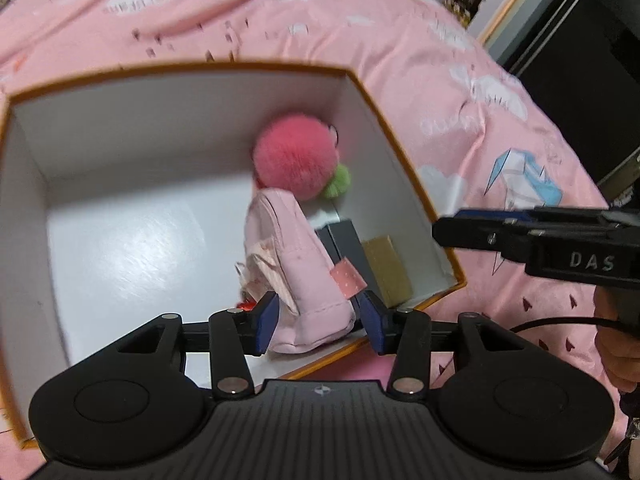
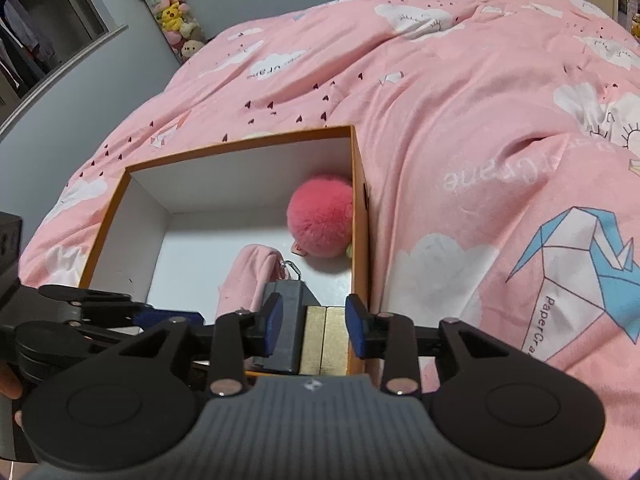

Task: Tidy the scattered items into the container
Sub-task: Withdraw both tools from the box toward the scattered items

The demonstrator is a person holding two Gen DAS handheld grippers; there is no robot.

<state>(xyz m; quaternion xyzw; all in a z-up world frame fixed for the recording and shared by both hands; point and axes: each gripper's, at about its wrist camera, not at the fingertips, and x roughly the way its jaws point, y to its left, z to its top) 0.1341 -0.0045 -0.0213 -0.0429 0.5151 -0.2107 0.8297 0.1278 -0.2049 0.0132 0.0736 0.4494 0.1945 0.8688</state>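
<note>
A: Tools first. How do they stand?

B: Left tool (image 1: 318,320) is spread over the box's near edge, its blue pads either side of the pink pouch (image 1: 296,272). There seems to be a gap at each pad, so I'd call it loose rather than pinching, though the blur makes that hard to swear to. Right tool (image 2: 314,326) is spread too, poised above the grey box (image 2: 286,320) and gold box (image 2: 324,336), gripping neither.

A: And where are those things?

B: All inside the box (image 2: 240,146), the orange-edged one with white walls, which sits on the bed (image 2: 460,120). The pouch leans at the near side, the grey and gold boxes stand side by side against the right wall, and the pompom (image 2: 320,216), pink with a small green tuft, lies in the far right corner.

A: Anything left out on the bed?

B: None that I can see. The pink cover around the box shows only its print of clouds and paper cranes. The left side beyond the box is not well shown, so something may sit out of view.

A: So how far along?

B: Near the end, I'd judge. Four things are in; what's left looks like pulling both tools clear, and checking the hidden parts of the bed.
</note>
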